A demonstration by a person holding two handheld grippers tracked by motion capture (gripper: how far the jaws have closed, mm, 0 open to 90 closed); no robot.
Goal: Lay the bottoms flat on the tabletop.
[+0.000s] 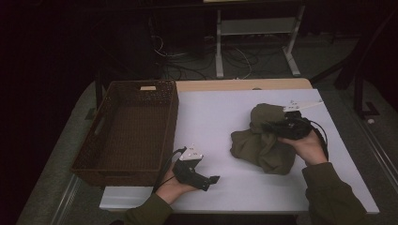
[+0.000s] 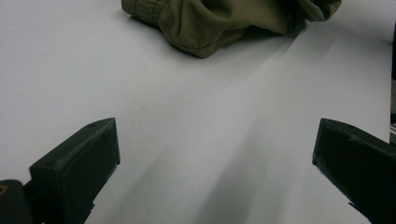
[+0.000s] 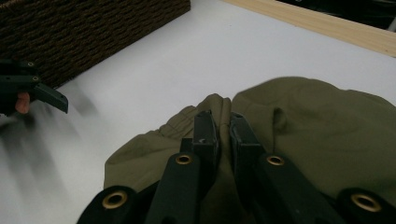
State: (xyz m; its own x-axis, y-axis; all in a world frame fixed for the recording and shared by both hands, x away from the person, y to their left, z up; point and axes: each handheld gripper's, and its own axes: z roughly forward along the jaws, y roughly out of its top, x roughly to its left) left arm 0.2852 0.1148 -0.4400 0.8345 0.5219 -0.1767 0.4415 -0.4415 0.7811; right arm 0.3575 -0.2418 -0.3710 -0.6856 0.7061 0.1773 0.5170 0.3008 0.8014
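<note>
1 gripper (image 3: 223,128) pinches the olive garment (image 3: 327,130).

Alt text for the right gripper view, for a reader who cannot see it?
The right claw is shut on a fold of an olive-green garment lying on a white table. A dark wicker basket stands upper left.

Left gripper (image 1: 213,178) is held low in the left hand (image 1: 174,185), fingers (image 2: 77,163) spread wide. Right gripper (image 3: 224,128) is gripped in the right hand (image 1: 307,144), fingers pinched nearly together.
</note>
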